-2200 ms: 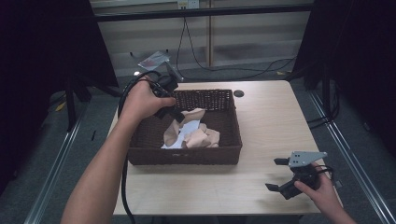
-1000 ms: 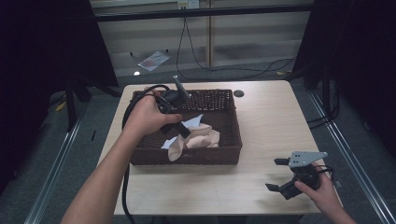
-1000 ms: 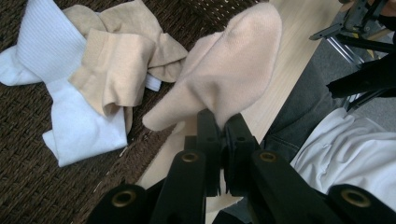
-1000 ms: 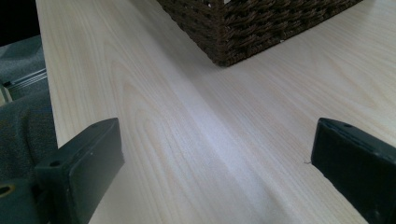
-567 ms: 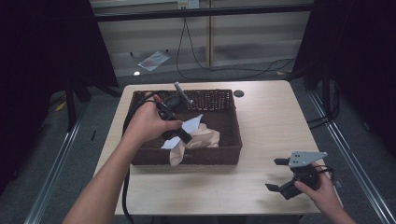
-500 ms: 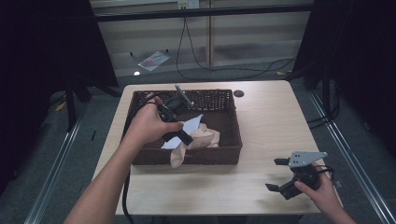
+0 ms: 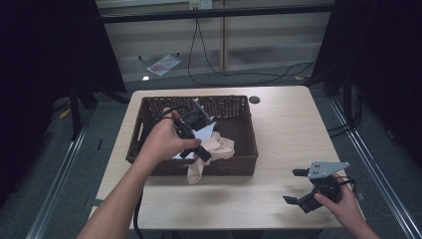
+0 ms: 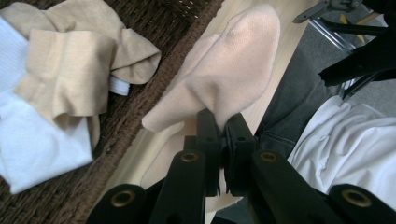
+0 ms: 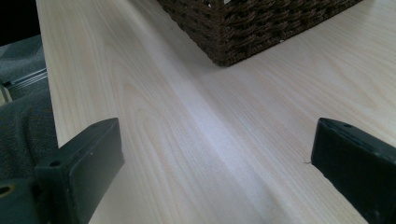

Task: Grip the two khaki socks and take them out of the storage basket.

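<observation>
The beige sock point(image 8: 224, 79), lying inside the wicker basket point(image 7: 149, 149) seconds ago, now hangs over its near rim, pinched in the left gripper point(image 8: 219, 140); likely being lifted out; right of the basket, the right gripper point(image 7: 298, 186) rests spread wide, unmoved.

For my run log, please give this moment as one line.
left tongs: shut on beige sock, over basket front rim | right tongs: open, empty, on table | other socks: in basket
</observation>
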A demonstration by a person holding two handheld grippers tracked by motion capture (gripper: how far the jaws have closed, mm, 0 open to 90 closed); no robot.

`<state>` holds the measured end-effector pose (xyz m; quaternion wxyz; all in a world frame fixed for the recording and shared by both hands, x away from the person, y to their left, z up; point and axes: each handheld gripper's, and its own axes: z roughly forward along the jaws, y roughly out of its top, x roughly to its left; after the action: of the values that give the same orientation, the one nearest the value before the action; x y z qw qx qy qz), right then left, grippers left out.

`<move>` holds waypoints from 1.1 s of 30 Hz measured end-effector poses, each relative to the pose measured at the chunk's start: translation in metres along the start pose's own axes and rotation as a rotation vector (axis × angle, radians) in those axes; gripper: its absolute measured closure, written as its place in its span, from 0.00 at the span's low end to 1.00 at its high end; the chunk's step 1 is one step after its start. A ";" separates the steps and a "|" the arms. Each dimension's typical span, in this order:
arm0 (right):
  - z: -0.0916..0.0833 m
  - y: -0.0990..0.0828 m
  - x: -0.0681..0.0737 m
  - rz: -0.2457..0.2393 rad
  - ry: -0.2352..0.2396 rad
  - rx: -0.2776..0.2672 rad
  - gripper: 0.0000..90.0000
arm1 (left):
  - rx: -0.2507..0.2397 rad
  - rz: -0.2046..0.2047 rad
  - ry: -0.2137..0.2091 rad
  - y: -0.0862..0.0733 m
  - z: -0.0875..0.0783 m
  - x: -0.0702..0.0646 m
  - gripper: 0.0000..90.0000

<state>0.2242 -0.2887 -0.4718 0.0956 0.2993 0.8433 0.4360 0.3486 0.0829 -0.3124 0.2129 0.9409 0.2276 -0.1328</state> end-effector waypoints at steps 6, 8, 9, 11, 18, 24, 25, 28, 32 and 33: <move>0.000 0.000 0.000 0.000 0.001 0.001 0.02 | 0.004 0.004 -0.003 -0.002 0.008 0.000 0.97; 0.000 0.000 0.000 0.000 0.001 0.001 0.02 | 0.011 0.002 -0.012 -0.003 0.012 0.000 0.97; 0.001 0.000 0.000 -0.002 0.002 0.002 0.02 | 0.005 -0.002 -0.014 -0.004 0.014 0.000 0.97; 0.001 0.000 0.000 -0.004 0.001 0.002 0.02 | 0.008 0.008 -0.008 -0.004 0.017 0.001 0.97; 0.001 0.000 0.000 -0.003 0.002 0.002 0.02 | 0.006 0.008 -0.022 -0.003 0.028 0.000 0.95; 0.001 0.000 0.000 -0.002 0.004 0.001 0.02 | 0.009 0.023 -0.033 0.001 0.037 -0.003 0.94; 0.001 0.000 0.000 -0.002 0.004 0.001 0.02 | 0.009 0.023 -0.033 0.001 0.037 -0.003 0.94; 0.000 0.000 0.000 0.003 -0.001 0.000 0.02 | 0.011 0.018 -0.025 0.002 0.040 -0.004 0.94; 0.000 0.000 0.000 0.002 -0.001 0.001 0.02 | 0.008 0.022 -0.025 0.003 0.046 -0.002 0.93; 0.000 0.000 0.000 0.002 -0.001 0.001 0.02 | 0.008 0.022 -0.025 0.003 0.046 -0.002 0.91</move>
<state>0.2240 -0.2885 -0.4716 0.0957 0.3004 0.8431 0.4356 0.3410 0.0583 -0.3513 0.2135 0.9425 0.2139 -0.1429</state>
